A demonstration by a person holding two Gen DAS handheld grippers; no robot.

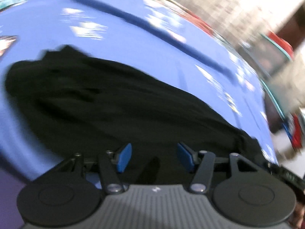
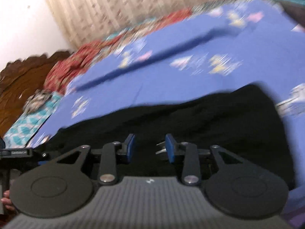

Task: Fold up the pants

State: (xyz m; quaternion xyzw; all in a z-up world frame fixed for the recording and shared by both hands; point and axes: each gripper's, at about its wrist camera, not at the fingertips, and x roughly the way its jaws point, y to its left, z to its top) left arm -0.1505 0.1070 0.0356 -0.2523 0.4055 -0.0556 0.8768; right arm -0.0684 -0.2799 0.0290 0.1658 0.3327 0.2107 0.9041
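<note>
Pants (image 1: 106, 103), black and bunched into a long heap, lie across a blue bedsheet (image 1: 133, 43) printed with pale flowers and crossed by one darker blue band. Both views are smeared by motion blur, so folds and edges of the cloth are hard to read.

From the left wrist view, the left gripper (image 1: 153, 157) hangs over the near edge of the heap, and the dark cloth stretches away from it up and to the left. Its blue pads (image 1: 124, 158) stand apart with a clear gap between them; only dark fabric shows behind that gap, and neither pad presses on it.

From the right wrist view, the right gripper (image 2: 150, 148) likewise sits above the near side of the pants (image 2: 190, 118), which spread ahead of it and off to the right. Its jaws are spread too, somewhat narrower than the left pair, with nothing pinched between them.

Beyond the sheet lie a red patterned cloth (image 2: 63, 70) and a teal and white quilted cloth (image 2: 30, 124), next to a carved wooden headboard (image 2: 21, 80). A striped curtain (image 2: 133, 3) hangs behind the bed.
</note>
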